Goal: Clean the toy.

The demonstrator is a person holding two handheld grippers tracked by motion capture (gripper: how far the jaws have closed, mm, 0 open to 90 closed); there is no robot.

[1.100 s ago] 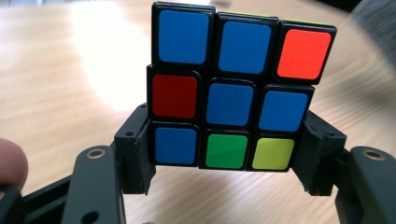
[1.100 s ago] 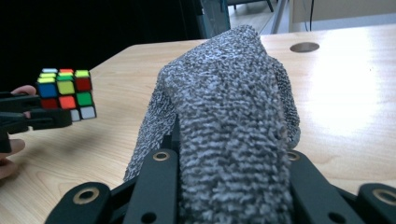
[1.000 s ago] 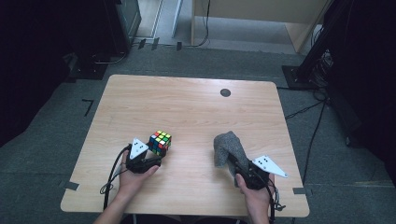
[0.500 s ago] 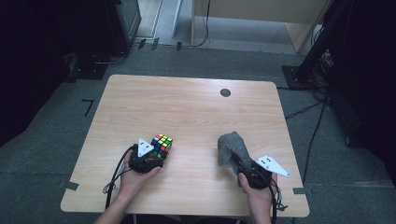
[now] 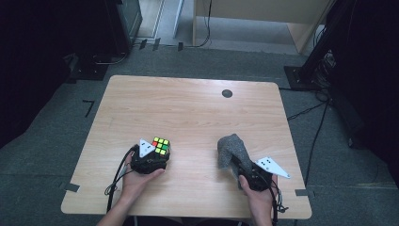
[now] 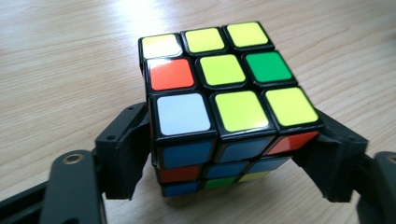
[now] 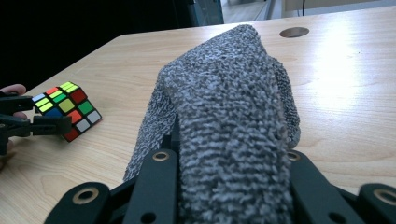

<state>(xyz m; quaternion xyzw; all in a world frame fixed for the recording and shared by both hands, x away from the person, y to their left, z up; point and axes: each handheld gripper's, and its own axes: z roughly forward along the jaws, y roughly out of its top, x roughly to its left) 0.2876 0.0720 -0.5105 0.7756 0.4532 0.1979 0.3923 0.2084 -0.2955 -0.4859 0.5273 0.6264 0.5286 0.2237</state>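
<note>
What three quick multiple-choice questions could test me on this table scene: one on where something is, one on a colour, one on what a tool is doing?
1. Where is the puzzle cube?
A. between the jaws of the left tool
B. under the grey cloth
C. in the right tool

2. What colour is the middle square of the cube's top face?
A. blue
B. yellow
C. white

3. What is the right tool doing?
A. standing open and empty
B. gripping the cube
C. clamped on the grey cloth

Answers:
1 A: the left gripper view shows a black jaw at each side of the cube, and these jaws have just been opening.
2 B: that square is yellow in the same view.
3 C: the cloth rises from between its jaws.
</note>
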